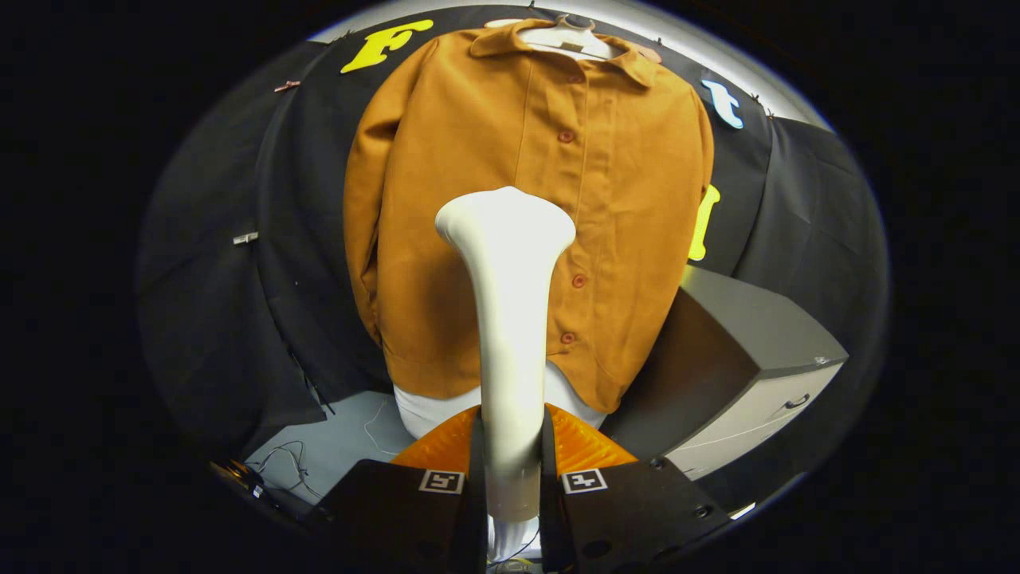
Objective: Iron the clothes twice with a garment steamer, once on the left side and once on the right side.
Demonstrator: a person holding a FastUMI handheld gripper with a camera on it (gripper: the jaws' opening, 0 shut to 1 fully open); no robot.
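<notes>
Recording booth: black cloth wall (239,319) behind a hung shirt (494,159) on a hanger (570,36); grey cabinet (757,359) beside the shirt; loose cables (291,462) below the wall.

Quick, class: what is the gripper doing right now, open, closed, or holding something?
Gripper: closed on the white garment steamer, both fingers pressing its handle, head raised in front of the hanging orange shirt.

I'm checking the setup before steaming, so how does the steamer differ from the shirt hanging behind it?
The garment steamer is white, rigid and smooth, clamped upright in the gripper; the shirt is mustard-brown soft cloth, buttoned, hanging from a white hanger. The steamer is narrow with a flared head; the shirt spreads much wider. Both stand roughly vertical.
</notes>
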